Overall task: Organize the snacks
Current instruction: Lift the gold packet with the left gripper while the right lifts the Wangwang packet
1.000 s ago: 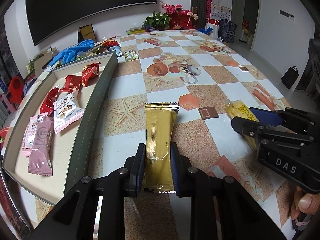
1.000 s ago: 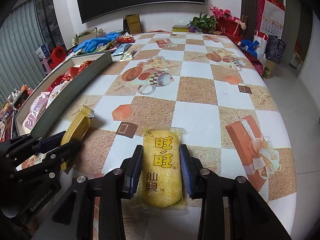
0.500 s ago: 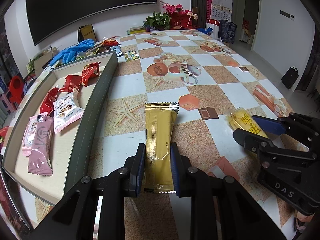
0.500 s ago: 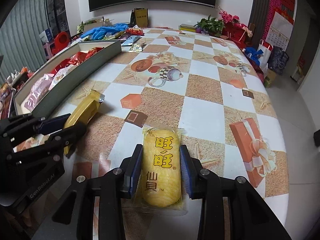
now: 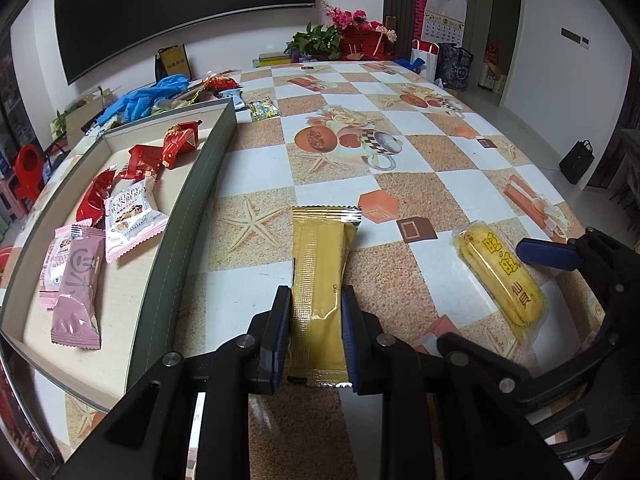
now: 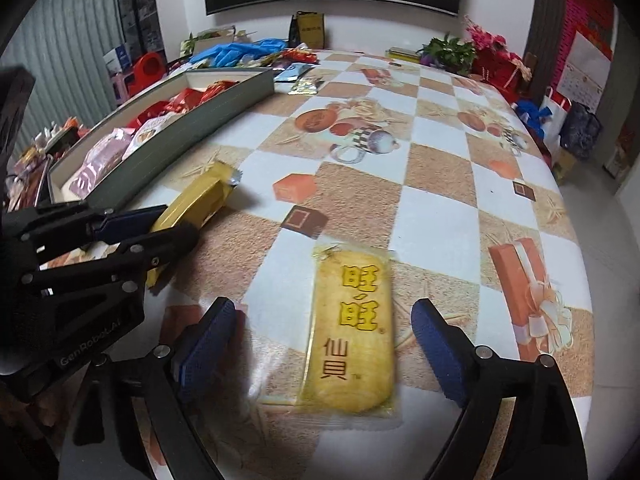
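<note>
My left gripper [image 5: 315, 304] is shut on a gold foil snack bar [image 5: 320, 272] lying lengthwise on the table; the bar also shows in the right wrist view [image 6: 196, 200]. My right gripper [image 6: 324, 340] is open, its blue pads apart on either side of a yellow rice cracker packet [image 6: 352, 336] that lies flat on the tablecloth; the packet also shows in the left wrist view [image 5: 500, 276]. A long grey tray [image 5: 188, 216] at the left holds pink, white and red snack packets.
Blue gloves [image 5: 140, 96] and loose wrappers lie behind the tray. Flowers and plants [image 5: 340, 36] stand at the table's far edge. The table's right edge [image 6: 576, 280] drops to the floor, where bags stand.
My right gripper has opened and let go of the yellow rice cracker packet, which now lies on the table. My left gripper stays shut on the gold bar.
</note>
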`<move>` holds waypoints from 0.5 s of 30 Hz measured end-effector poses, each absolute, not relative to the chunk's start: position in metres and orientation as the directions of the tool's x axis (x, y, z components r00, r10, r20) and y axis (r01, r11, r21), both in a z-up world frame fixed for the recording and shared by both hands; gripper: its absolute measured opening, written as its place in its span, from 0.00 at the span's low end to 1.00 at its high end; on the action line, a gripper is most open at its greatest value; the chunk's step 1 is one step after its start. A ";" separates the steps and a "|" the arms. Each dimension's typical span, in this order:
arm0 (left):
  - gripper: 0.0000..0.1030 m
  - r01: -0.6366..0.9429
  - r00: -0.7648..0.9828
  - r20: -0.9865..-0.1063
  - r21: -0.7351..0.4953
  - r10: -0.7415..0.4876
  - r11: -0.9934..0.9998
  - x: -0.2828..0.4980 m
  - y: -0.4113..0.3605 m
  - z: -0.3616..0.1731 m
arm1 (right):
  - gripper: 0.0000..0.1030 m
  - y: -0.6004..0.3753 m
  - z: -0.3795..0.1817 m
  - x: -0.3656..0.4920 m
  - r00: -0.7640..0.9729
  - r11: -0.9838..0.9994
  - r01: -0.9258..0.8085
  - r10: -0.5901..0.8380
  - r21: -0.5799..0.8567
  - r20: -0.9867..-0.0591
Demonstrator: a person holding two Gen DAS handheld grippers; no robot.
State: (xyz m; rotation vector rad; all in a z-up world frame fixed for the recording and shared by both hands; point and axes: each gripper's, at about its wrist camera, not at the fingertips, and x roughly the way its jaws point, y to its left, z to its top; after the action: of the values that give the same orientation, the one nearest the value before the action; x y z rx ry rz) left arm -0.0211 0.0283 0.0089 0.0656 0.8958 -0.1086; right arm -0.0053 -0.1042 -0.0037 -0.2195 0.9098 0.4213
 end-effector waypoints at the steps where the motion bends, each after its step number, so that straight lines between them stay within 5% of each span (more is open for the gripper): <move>1: 0.25 0.122 0.620 -0.782 0.014 -0.065 0.992 -0.021 0.030 0.009 | 0.99 -0.104 -0.006 -0.004 0.530 0.897 -0.442 0.257 -0.005 -0.808; 15: 0.25 0.122 0.620 -0.782 0.009 -0.069 0.993 -0.021 0.030 0.009 | 1.00 -0.104 -0.008 -0.005 0.525 0.896 -0.444 0.256 -0.005 -0.812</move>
State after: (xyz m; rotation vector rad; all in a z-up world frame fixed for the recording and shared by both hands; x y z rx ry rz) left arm -0.0209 0.0295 0.0091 0.0634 0.8958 -0.1097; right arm -0.0047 -0.1040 -0.0077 -0.2221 0.9286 0.4228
